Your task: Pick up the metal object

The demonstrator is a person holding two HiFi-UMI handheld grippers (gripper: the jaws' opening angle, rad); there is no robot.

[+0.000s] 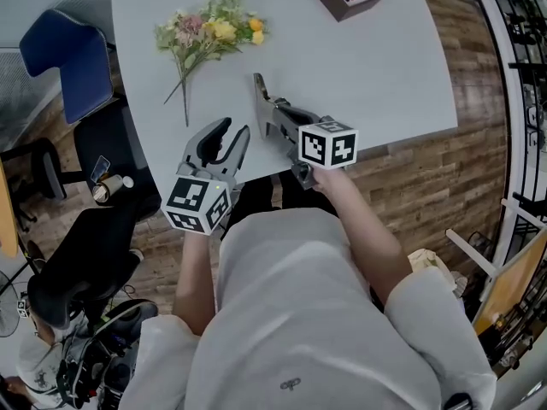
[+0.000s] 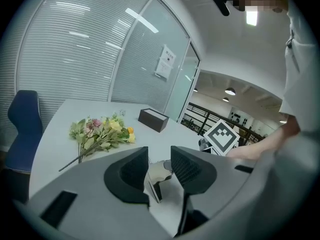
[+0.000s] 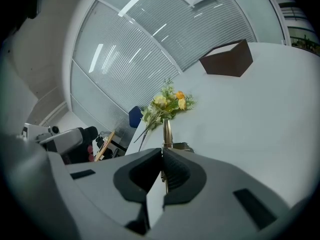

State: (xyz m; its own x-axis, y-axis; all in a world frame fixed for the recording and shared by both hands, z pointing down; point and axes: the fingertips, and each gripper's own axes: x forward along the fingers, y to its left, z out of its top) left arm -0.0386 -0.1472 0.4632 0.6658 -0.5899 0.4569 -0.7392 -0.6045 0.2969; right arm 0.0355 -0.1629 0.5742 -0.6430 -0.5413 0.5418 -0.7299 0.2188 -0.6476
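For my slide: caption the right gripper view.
Right gripper clamps a slim shiny metal object; white table and yellow-flowered bouquet lie beyond.

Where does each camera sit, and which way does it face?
Head view: on the head, looking steeply down at the table; forearms, left gripper, right gripper show.
Left gripper view: on that gripper, facing flowers and box; its jaws apart.
Right gripper view: on that gripper, facing the flowers; jaws shut on the metal object.
All share the flowers.
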